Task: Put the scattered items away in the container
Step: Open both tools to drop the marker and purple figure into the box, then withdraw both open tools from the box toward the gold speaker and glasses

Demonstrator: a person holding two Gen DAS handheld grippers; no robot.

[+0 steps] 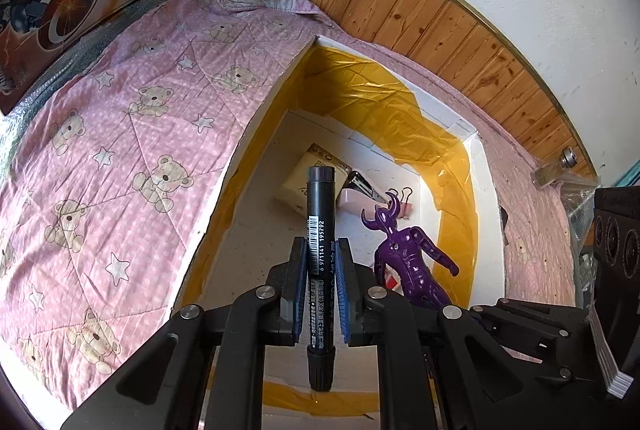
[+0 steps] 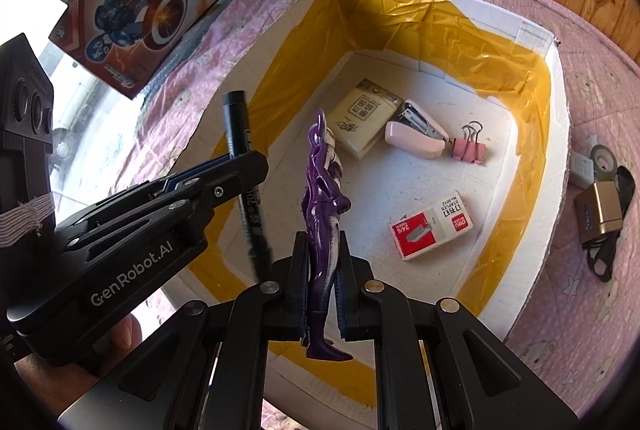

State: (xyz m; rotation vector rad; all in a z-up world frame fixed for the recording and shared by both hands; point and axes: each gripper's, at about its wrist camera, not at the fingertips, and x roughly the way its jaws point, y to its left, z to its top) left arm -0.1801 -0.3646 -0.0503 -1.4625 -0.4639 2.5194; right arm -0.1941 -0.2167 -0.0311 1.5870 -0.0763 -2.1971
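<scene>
My left gripper [image 1: 321,270] is shut on a black marker [image 1: 320,213], which stands upright between the blue pads above a white foam box [image 1: 486,189] lined with yellow tape. My right gripper [image 2: 323,270] is shut on a purple toy figure [image 2: 322,205] over the same box [image 2: 556,149]. The figure [image 1: 412,262] hangs just right of the marker. In the right wrist view the left gripper [image 2: 244,165] with the marker [image 2: 238,125] is over the box's left rim. Inside lie a cream packet [image 2: 364,117], a pink stapler [image 2: 416,139], a pink binder clip [image 2: 468,149] and a red staple box [image 2: 432,226].
The box rests on a pink bear-print quilt [image 1: 132,149]. A toy carton with a shield picture [image 2: 148,5] lies at the far left. A brass padlock [image 2: 600,213], a tape roll [image 2: 604,157] and a black cable lie right of the box. Wood panelling [image 1: 440,13] runs behind.
</scene>
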